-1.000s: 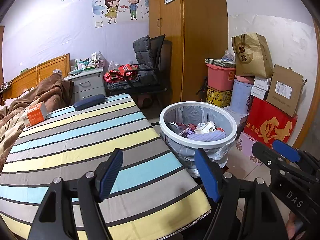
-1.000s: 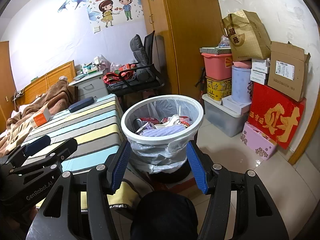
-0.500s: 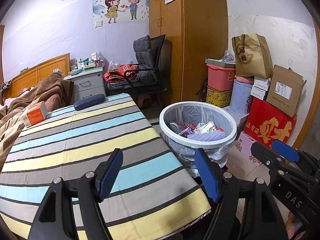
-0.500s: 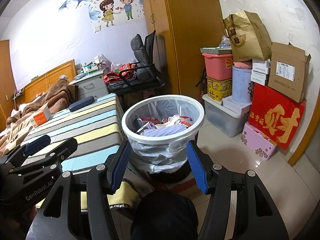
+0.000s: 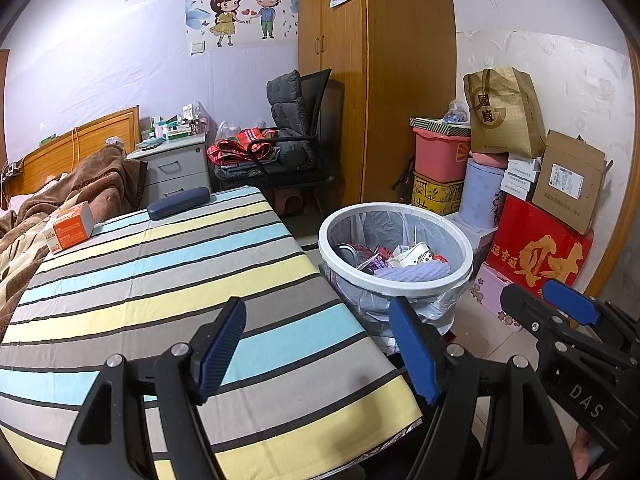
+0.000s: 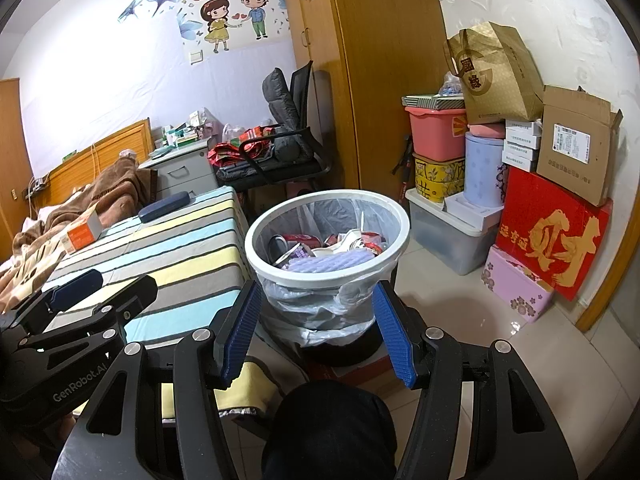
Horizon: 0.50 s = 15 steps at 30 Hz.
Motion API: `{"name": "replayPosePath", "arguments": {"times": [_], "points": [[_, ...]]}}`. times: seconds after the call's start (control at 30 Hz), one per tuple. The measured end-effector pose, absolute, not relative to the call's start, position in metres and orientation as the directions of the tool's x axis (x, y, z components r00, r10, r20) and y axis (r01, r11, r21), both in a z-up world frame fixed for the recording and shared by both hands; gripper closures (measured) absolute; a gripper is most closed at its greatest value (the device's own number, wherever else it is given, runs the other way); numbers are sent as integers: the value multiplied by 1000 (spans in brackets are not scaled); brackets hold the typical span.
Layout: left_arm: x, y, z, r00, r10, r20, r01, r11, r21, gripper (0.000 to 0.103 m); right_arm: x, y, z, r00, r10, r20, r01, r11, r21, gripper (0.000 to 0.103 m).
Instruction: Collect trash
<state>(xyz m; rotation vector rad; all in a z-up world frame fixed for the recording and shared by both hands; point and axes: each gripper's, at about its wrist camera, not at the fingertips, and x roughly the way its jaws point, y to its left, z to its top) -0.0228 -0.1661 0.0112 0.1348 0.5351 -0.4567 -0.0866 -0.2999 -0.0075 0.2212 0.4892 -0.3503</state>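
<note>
Two black grippers with blue pads, left gripper (image 5: 320,348) and right gripper (image 6: 316,332), both gape wide, holding nothing. One white round plastic-lined trash bin (image 6: 266,272), full of cans and wrappers, stands on tiled floor (image 6: 452,300) beside one striped cloth-covered table (image 5: 160,280).

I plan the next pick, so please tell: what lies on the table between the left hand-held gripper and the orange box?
Only bare striped cloth lies between the left hand-held gripper and the orange box, as the left wrist view shows.
</note>
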Motion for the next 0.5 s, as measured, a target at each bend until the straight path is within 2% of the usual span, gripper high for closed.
{"name": "replayPosePath", "arguments": {"times": [0.5], "points": [[-22, -166, 11, 762, -384, -521, 453, 891, 6, 27, -87, -300, -8, 826, -273, -493, 377, 918, 123, 44]]}}
